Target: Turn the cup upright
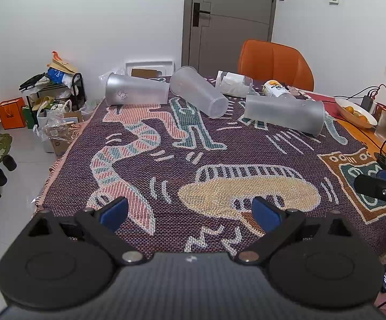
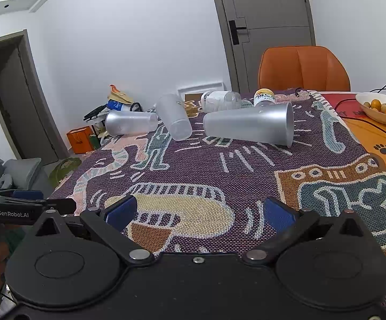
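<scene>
Cups, three of them, frosted plastic, all on their sides on the far half of the woven cloth [image 1: 166, 165]. I take the middle cup [image 1: 198, 92] as my landmark: its base points toward me and its mouth away, lying at a slant. Left cup [image 1: 136, 90] lies just left of it, crosswise, with the two rims near or touching at the far end; I cannot tell which. Right cup [image 2: 249, 126] lies to the right of the middle one, a little nearer me, with its wide mouth facing right. None is upright, so I judge the task has not begun.

Beyond the middle cup, a clear bottle [image 2: 221, 100] and a yellow-capped bottle [image 2: 265, 96] lie near the cloth's back edge, with an orange chair [image 1: 274, 64] behind them. Well right of the middle cup, off the cloth, sits a bowl [image 1: 355, 112] of oranges among cables.

Left gripper [image 1: 190, 213] hangs over the near cloth, blue pads spread wide, nothing between them. Right gripper [image 2: 202, 213] is the same: tongs apart, empty, well short of every cup. Both seem to be held back and low so the whole row stays in sight while I pick one.

My guess is the right cup goes first, being nearest to the right tongs; its thin wall may flex or roll under a pinch.
</scene>
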{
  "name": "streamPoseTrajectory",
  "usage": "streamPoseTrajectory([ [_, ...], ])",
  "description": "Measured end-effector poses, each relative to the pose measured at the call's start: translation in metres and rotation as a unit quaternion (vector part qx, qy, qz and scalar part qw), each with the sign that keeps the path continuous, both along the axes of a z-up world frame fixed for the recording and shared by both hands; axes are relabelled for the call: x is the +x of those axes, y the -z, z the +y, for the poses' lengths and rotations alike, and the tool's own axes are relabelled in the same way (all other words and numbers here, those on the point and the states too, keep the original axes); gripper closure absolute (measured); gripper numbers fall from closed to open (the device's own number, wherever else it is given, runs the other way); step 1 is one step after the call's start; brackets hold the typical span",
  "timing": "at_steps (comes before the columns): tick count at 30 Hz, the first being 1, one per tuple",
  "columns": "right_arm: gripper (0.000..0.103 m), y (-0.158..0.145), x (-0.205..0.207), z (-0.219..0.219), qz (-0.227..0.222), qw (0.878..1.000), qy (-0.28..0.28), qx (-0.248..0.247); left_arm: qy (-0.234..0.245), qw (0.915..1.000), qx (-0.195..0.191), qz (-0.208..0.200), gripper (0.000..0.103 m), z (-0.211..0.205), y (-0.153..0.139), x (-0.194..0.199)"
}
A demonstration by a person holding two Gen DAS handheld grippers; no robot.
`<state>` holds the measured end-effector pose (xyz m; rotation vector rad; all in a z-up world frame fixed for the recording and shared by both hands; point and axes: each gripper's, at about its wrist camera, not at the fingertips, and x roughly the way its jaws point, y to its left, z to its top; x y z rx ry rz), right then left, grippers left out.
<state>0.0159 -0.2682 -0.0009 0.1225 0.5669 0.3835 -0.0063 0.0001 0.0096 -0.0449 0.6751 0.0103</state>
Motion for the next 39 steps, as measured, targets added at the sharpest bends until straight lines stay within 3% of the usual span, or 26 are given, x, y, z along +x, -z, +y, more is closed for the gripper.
streamPoseTrajectory([
  [26, 0.0, 0.0, 0.005, 0.002, -0.004, 1.0, -0.004, -0.001, 0.002, 0.9998, -0.012, -0.014, 0.005, 0.006, 0.0, 0.005],
  [39, 0.0, -0.005, 0.052, 0.014, 0.005, 1.0, -0.026, -0.001, -0.009, 0.9986, -0.046, -0.026, 0.005, 0.024, 0.0, 0.04],
])
